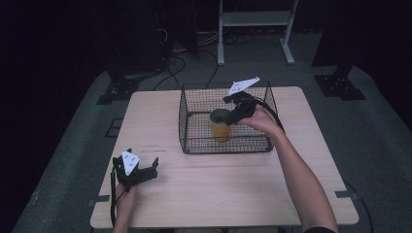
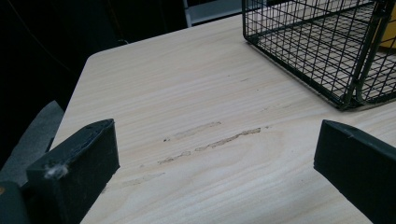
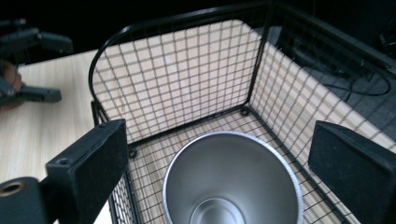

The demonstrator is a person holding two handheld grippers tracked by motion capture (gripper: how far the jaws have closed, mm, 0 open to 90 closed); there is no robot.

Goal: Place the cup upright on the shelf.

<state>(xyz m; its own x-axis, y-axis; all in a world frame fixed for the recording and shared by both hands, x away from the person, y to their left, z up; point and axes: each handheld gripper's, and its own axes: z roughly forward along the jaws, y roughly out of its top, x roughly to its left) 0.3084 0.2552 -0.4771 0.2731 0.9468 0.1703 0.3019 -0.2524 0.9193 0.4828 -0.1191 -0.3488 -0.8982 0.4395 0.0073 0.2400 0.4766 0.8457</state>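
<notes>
An orange cup (image 1: 220, 128) with a silver metal inside (image 3: 232, 182) stands upright in a black wire basket (image 1: 189, 127) at the middle of the wooden table. My right gripper (image 1: 234, 118) hangs just above the cup's rim, open, with its jaws (image 3: 219, 165) set wide to either side of the cup and apart from it. My left gripper (image 1: 144, 171) rests low over the table's near left part, open, with nothing between its jaws (image 2: 215, 161). A corner of the basket (image 2: 348, 100) lies ahead of it to the right.
The light wooden table (image 1: 160, 111) has scuff marks (image 2: 210, 137) in front of the left gripper. A metal frame (image 1: 252, 29) and cables lie on the dark floor beyond the far edge. The basket walls (image 3: 177, 70) rise around the cup.
</notes>
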